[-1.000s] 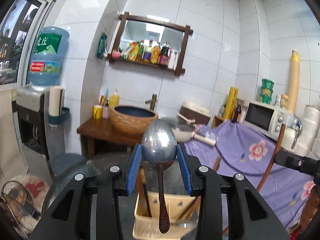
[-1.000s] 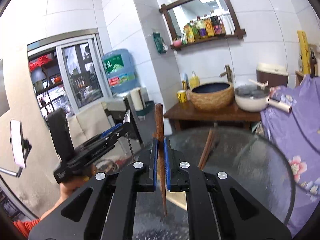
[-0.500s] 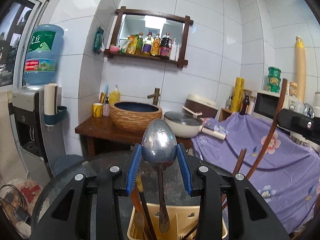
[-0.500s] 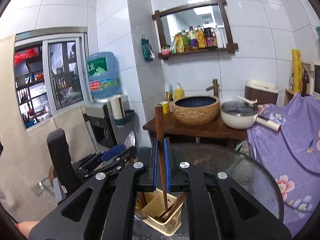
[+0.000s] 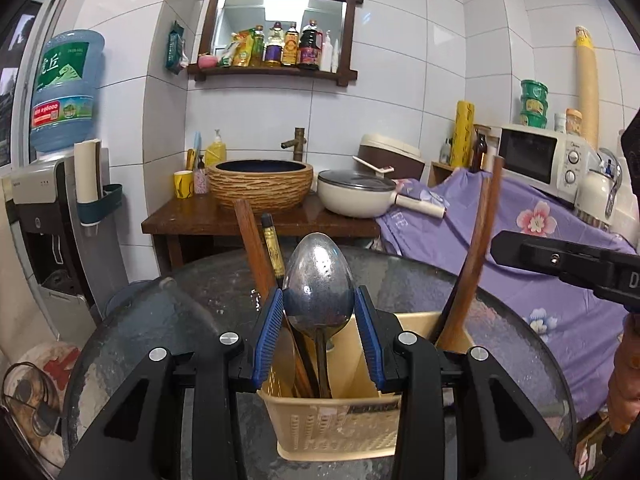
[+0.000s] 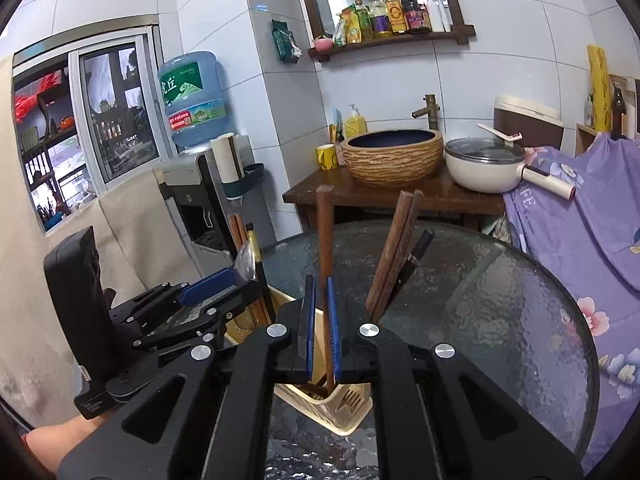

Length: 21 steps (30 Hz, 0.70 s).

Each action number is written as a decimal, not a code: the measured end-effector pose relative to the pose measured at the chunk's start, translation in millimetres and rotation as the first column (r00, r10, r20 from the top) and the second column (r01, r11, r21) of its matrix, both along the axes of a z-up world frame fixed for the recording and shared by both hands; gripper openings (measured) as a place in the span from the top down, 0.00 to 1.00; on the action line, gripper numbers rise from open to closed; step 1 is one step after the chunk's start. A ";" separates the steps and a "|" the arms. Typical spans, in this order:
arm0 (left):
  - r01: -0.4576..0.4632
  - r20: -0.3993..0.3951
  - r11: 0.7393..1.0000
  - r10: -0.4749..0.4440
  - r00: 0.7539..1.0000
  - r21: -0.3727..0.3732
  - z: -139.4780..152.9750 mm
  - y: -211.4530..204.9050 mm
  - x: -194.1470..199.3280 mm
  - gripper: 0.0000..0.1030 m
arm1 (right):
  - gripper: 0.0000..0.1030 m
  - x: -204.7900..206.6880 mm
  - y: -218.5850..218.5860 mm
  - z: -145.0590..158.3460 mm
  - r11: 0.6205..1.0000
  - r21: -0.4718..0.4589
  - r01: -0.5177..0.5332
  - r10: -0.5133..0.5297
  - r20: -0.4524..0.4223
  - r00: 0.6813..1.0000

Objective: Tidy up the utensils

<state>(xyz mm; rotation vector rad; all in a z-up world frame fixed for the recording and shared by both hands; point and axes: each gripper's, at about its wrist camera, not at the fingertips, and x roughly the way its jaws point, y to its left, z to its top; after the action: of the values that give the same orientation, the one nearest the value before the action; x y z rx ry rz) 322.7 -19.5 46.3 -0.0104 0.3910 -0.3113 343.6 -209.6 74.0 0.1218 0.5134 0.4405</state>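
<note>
My left gripper [image 5: 319,300] is shut on a metal spoon [image 5: 318,284], bowl up, with its handle down inside the left compartment of a beige plastic utensil holder [image 5: 332,432]. Several wooden chopsticks [image 5: 256,252] stand in that compartment. My right gripper [image 6: 320,312] holds a brown wooden chopstick [image 6: 325,248] upright, its lower end inside the holder [image 6: 340,408]. The jaws look slightly parted around it. That chopstick also shows in the left wrist view [image 5: 476,248]. More chopsticks [image 6: 394,252] lean in the holder's right side.
The holder stands on a round glass table [image 6: 500,300]. Behind it is a wooden stand with a woven basin [image 5: 260,188] and a white pot [image 5: 356,196]. A purple flowered cloth [image 5: 540,240] covers a counter with a microwave [image 5: 536,156]. A water dispenser [image 6: 192,152] stands left.
Both grippers have come down toward the holder. The spoon's handle and the chopstick's tip are now lower inside it. The right jaws look slightly wider around the chopstick.
</note>
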 end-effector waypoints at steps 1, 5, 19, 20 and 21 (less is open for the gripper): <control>0.009 -0.006 1.000 -0.009 1.000 0.001 -1.6 0.6 -0.3 0.65 | 0.93 0.6 0.0 -2.3 1.000 -0.002 0.002 -0.002 -0.006 1.000; 0.016 -0.023 1.000 -0.016 1.000 -0.014 -3.8 4.4 -1.1 0.64 | 0.93 2.0 -0.3 -12.7 1.000 -0.026 0.011 -0.011 -0.018 1.000; -0.045 0.051 0.995 0.050 0.997 -0.088 15.4 32.0 -81.5 0.10 | 0.13 -89.4 -12.2 -0.9 0.986 -0.072 0.148 -0.130 0.209 0.969; -0.046 0.059 0.996 0.050 0.997 -0.076 13.5 32.7 -95.4 0.06 | 0.09 -106.2 -14.0 -4.9 0.986 -0.059 0.156 -0.139 0.228 0.964; -0.042 0.069 0.997 0.047 0.997 -0.069 11.9 33.1 -104.7 0.07 | 0.09 -116.5 -14.8 -7.5 0.986 -0.053 0.158 -0.141 0.239 0.961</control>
<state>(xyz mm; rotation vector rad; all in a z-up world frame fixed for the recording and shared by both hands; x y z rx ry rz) 218.0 13.6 58.2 -0.0738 0.3101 -0.2796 227.1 -224.4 66.5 0.0379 0.2840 0.2834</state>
